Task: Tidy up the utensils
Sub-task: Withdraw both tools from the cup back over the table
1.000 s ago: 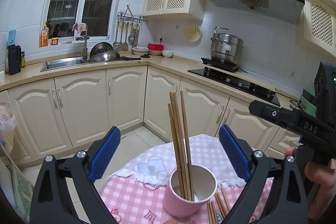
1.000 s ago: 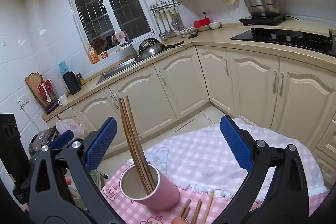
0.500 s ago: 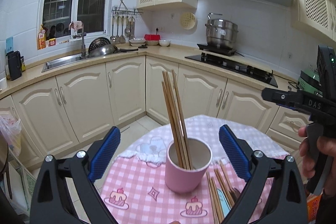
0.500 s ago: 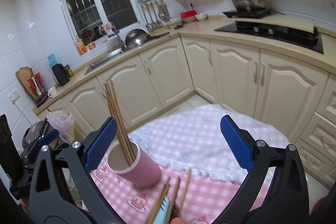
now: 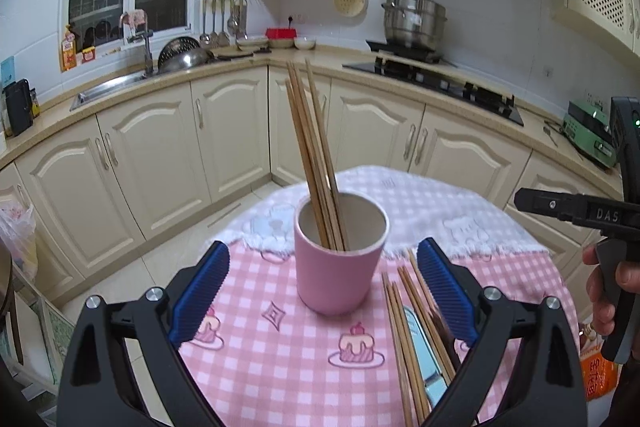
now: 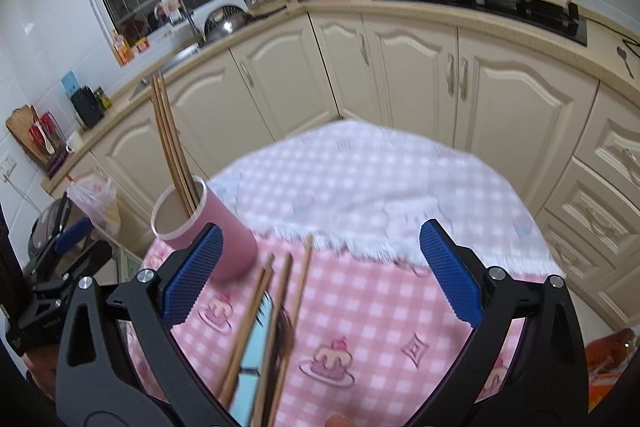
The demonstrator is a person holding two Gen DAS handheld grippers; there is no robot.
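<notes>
A pink cup (image 5: 339, 259) stands on the pink checked tablecloth (image 5: 280, 355) and holds several wooden chopsticks (image 5: 316, 163) upright. More chopsticks (image 5: 404, 331) lie on the cloth right of the cup, over a light blue flat item (image 5: 420, 347). My left gripper (image 5: 326, 291) is open and empty, its fingers either side of the cup, nearer than it. In the right wrist view the cup (image 6: 204, 223) is at the left, with the loose chopsticks (image 6: 276, 311) below. My right gripper (image 6: 318, 271) is open and empty above them.
The small round table has a white checked cloth (image 6: 360, 183) at its far side. Cream kitchen cabinets (image 5: 224, 143) and a countertop with a sink (image 5: 108, 87) and stove (image 5: 432, 79) curve behind. A bag (image 5: 16, 235) hangs at the left.
Both grippers have tilted down and pulled back, so the cup and the loose chopsticks on the cloth sit higher and fuller in view. Both stay open and empty.
</notes>
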